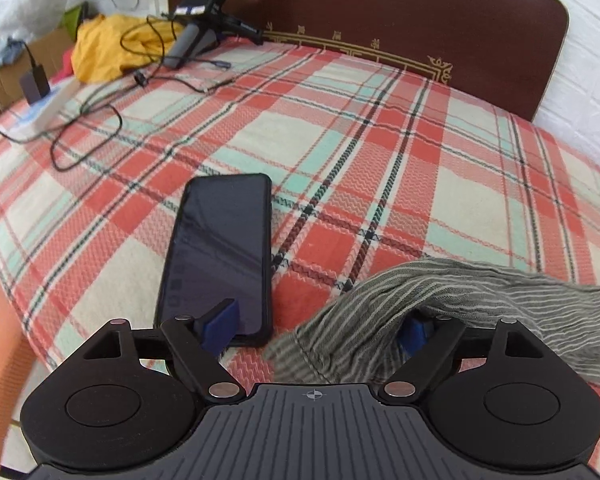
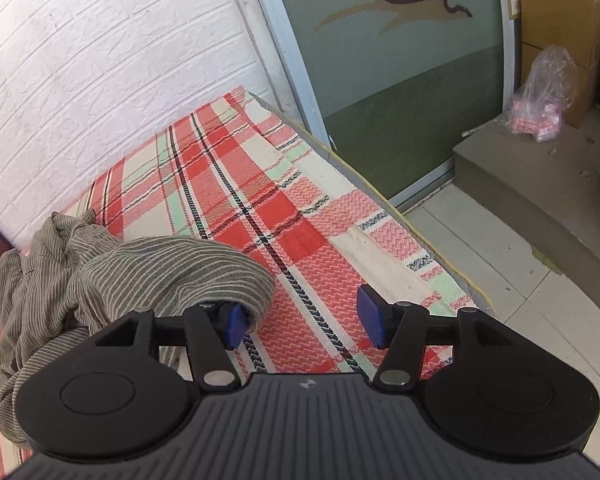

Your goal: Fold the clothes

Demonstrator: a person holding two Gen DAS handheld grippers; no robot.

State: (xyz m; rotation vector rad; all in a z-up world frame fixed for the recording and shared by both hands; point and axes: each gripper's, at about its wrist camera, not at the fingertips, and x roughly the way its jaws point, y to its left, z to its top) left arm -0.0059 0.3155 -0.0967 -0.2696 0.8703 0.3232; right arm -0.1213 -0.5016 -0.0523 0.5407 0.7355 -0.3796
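Observation:
A grey striped garment lies crumpled on the plaid bedspread. In the left wrist view one end of it drapes over the right finger of my left gripper, whose jaws stand wide apart and press on nothing. In the right wrist view the same garment is heaped at the left. A fold of it hangs over the left finger of my right gripper, which is open too, with bare bedspread between its blue pads.
A black phone lies face up just ahead of the left gripper. At the far left of the bed are a yellow cloth, black cables and a dark device. A brown headboard backs the bed. The bed's edge, floor tiles and a step lie to the right.

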